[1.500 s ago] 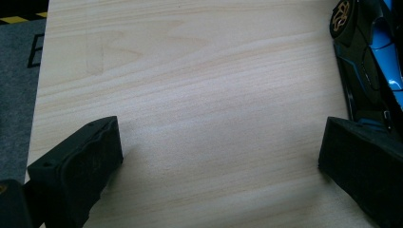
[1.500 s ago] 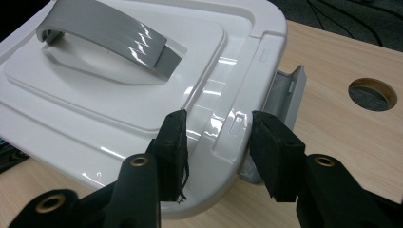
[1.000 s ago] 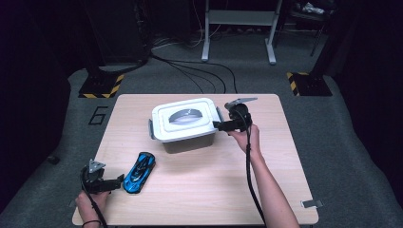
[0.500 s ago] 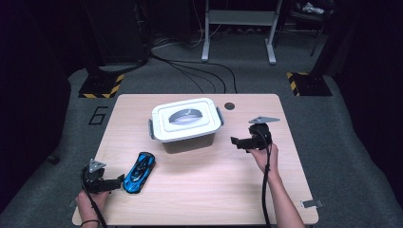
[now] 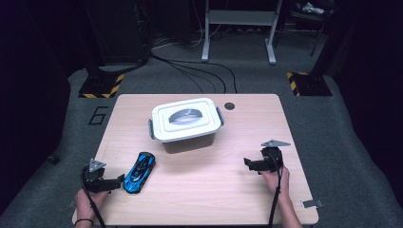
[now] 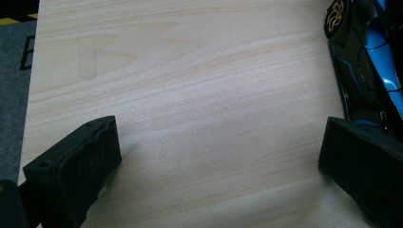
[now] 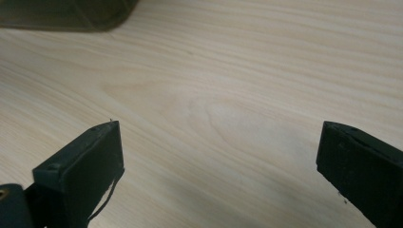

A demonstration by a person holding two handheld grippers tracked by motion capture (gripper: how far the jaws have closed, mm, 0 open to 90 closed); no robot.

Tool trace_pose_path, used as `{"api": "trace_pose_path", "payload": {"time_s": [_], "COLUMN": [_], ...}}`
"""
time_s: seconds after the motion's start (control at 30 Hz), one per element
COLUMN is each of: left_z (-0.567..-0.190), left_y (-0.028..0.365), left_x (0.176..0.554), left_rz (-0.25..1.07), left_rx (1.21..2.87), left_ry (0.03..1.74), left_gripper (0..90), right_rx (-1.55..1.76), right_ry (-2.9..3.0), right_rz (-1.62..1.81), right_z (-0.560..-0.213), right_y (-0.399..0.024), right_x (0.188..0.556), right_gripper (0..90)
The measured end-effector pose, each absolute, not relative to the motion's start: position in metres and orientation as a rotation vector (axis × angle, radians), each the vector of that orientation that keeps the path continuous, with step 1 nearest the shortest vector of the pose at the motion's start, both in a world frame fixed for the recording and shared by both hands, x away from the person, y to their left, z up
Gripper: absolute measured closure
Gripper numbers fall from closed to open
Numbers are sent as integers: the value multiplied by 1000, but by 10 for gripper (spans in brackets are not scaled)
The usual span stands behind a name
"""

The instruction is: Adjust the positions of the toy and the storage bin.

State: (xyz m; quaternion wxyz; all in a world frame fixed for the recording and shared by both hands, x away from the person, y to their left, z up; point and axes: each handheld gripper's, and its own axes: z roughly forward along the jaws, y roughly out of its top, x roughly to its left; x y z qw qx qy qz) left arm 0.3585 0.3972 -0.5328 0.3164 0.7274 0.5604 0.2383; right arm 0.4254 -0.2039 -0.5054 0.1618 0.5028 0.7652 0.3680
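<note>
**On the Table: Toy Car Beside the Left Gripper, Both Grippers Empty**

Near the table's (image 5: 199,190) front-left edge lay the car (image 5: 139,171), a small blue-and-black toy, nose pointing away toward the box (image 5: 186,124). The left gripper (image 5: 115,181) rested just beside the car's rear. Its jaws stood wide with bare wood between them. In the left gripper view the car (image 6: 366,61) ran along the outer side of one jaw, close against it; contact could not be confirmed.

The right gripper (image 5: 248,163) sat low at the table's right, well apart from the car and the box. Its jaws had just been opening and stood wide, with nothing between them.

Handling judgement: the car appeared light, rigid and glossy, so likely slippery. It would probably roll on its wheels if pushed lengthwise. Grip across the body at mid-length, on the flat flanks, not over the tapered nose.

The box, white-lidded and closed, stood at mid-table.
</note>
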Motion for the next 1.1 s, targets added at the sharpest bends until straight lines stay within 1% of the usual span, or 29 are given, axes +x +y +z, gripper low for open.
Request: {"api": "trace_pose_path", "payload": {"time_s": [0.37,0.43,0.7,0.8,0.97,1.1], "left_z": [-526,-523,-492,-477,-457,-445], "left_y": [396,396,400,400,389,375], "left_x": [362,363,367,369,376,384], "left_rz": [585,587,639,616,605,595], "left_rx": [1965,1949,1920,1914,1905,1938], "left_ry": [1475,1472,1437,1410,1344,1295], "left_gripper": [0,0,7,7,7,6], "right_rx": [1427,1451,1409,1406,1412,1408], "right_ry": [2192,2182,2132,2136,2129,2129], "right_rz": [927,928,918,909,901,904], "right_z": [-520,-521,-529,-529,-529,-529], "right_y": [-213,-213,-213,-212,-211,-211], "right_x": [422,423,421,421,420,420], "right_gripper": [0,0,3,0,1,9]}}
